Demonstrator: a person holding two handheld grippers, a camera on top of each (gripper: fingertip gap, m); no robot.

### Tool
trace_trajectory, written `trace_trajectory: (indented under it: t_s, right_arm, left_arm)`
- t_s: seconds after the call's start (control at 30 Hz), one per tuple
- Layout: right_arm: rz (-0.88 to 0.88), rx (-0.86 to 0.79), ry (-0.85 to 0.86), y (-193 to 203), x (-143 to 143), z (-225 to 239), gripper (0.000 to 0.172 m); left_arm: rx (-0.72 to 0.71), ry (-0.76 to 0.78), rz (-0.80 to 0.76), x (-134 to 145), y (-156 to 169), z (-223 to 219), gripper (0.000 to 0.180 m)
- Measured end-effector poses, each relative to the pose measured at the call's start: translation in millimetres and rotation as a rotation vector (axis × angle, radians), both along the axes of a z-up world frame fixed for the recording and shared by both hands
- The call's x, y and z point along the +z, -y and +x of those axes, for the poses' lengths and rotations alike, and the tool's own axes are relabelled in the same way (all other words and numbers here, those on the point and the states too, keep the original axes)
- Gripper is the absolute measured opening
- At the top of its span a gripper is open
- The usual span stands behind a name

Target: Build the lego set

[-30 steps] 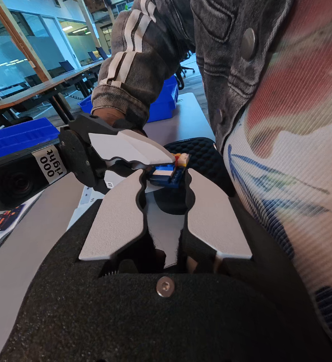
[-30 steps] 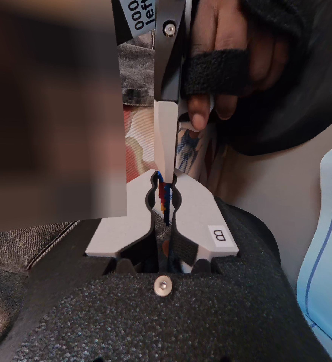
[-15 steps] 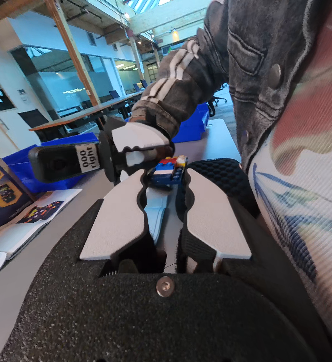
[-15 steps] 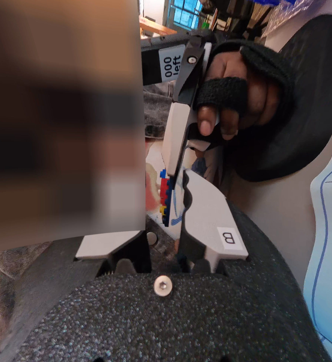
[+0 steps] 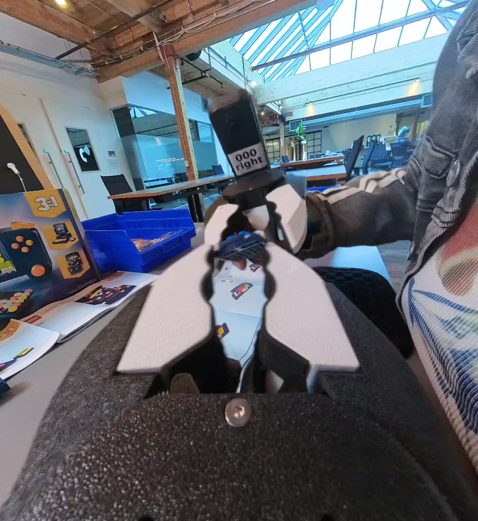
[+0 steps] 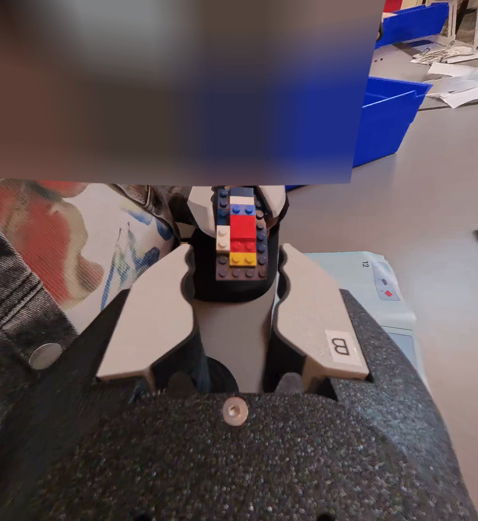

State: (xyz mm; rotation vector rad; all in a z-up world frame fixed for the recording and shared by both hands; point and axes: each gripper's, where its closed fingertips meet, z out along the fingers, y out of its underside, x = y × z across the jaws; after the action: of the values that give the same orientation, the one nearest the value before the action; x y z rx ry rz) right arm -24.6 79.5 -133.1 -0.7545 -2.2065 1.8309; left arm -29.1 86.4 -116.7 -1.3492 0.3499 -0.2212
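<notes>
Holding: your left hand-held gripper point(image 5: 239, 253) pinched the brick plate point(image 6: 242, 234) by its edges.
Spread: your right hand-held gripper point(image 6: 235, 252) flanked it, not touching.

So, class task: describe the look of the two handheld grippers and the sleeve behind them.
Both grippers have pale grey, wavy-edged fingers on speckled black bodies with a silver screw. The right gripper has a black handle with a white label; one finger bears a small white sticker. The sleeve is grey denim with pale stripes.

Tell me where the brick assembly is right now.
The brick assembly is clamped between the left gripper's fingertips, centre of both wrist views, just ahead of the open right gripper, above the table.
</notes>
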Motion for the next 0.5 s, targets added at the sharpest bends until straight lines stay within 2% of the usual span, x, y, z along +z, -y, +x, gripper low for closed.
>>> trace_trajectory:
  t_s: [0.03,0.13,0.2,0.27,0.3,0.37,0.5]
  right_arm:
    - [-0.023,0.011,-0.004,3,-2,1,0.042]
    - [-0.050,0.003,-0.033,2,-7,0,0.010]
    - [0.009,-0.012,-0.019,-2,-23,-2,0.011]
    - [0.105,-0.051,0.004,-15,-43,-4,0.012]
    - [0.121,-0.067,0.012,-23,-46,-3,0.021]
    - [0.084,-0.081,-0.040,-31,-37,2,0.000]
    - [0.164,-0.176,-0.079,-49,-41,-4,0.000]
  left_arm:
    - [-0.005,-0.001,0.000,0,0,1,0.022]
    - [-0.018,-0.010,-0.013,-3,-1,4,0.024]
    - [0.001,-0.015,-0.043,-6,-4,1,0.029]
    - [0.035,-0.034,-0.095,-9,-5,-6,0.043]
    - [0.080,-0.060,-0.120,-9,-3,-16,0.048]
    - [0.135,-0.099,-0.154,-8,3,-31,0.045]
    - [0.124,-0.060,-0.181,-10,7,-33,0.046]
